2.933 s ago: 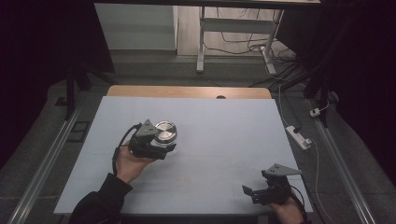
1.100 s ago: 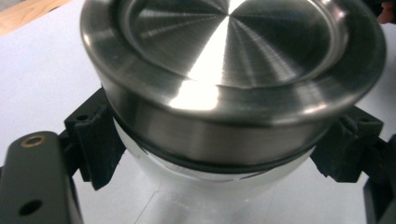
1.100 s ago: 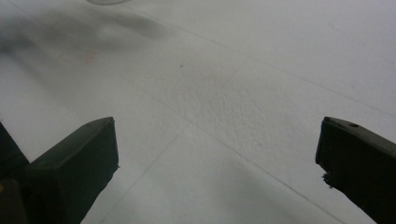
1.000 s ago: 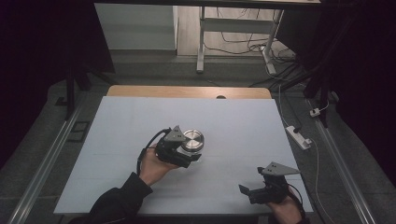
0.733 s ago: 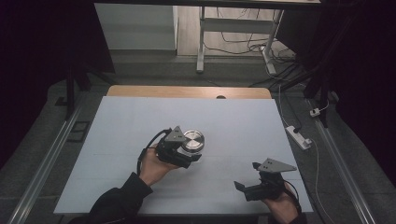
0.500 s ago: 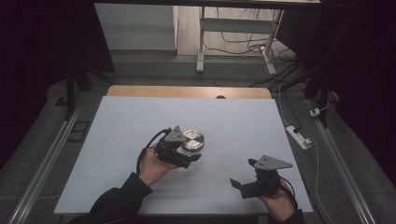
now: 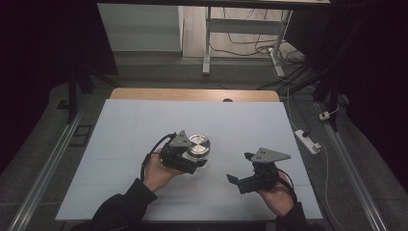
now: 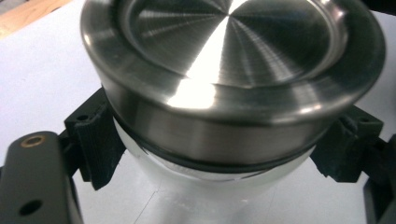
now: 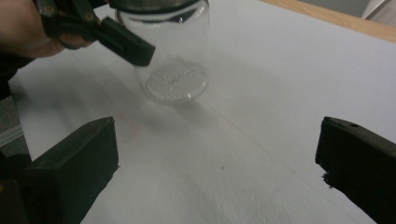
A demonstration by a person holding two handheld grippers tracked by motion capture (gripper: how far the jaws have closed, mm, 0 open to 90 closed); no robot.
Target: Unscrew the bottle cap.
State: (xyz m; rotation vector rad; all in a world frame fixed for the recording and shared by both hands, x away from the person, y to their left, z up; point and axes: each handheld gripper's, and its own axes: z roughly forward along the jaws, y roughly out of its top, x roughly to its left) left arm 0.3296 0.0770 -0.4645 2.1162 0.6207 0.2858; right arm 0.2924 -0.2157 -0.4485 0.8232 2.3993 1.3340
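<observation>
Left gripper view showed the left gripper (image 8: 210, 154) pinching a fragile, slippery glass jar (image 8: 210, 186) under its steel lid (image 8: 233, 56), while the spread right gripper (image 7: 248, 179), at four o'clock from it, could take the lid's rim.

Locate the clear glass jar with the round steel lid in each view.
High view: clear glass jar with the round steel lid, table centre, in the left hand-held gripper.
Left gripper view: jar centre, between the jaws.
Right gripper view: jar upper left.
Shared landmark: white tabletop.
</observation>
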